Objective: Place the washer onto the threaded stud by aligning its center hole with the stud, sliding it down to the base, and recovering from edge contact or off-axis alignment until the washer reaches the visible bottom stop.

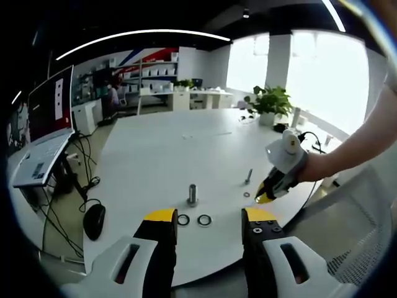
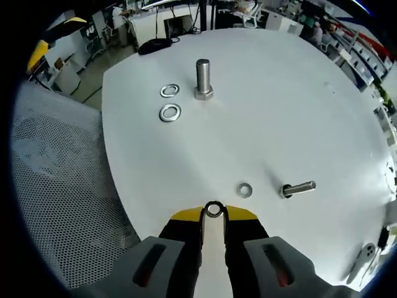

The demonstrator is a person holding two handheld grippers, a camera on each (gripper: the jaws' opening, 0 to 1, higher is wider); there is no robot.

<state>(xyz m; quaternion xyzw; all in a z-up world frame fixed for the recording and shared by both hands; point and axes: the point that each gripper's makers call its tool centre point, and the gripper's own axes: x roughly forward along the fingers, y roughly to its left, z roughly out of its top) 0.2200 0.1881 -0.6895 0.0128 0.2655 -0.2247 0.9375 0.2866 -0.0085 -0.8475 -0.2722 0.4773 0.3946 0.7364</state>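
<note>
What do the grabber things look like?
Both tongs have black jaws with yellow tips and chunky pale grey bodies with slots. The left tongs show screws on one jaw. The right tongs have reddish slots and, seen from the side, a white body.

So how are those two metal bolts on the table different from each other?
The upright bolt stands on its head, threads pointing up; the fallen bolt lies on its side. The upright bolt has two washers beside it; the fallen bolt has one. The upright bolt sits farther from the right claw. Both are silvery metal.
</note>
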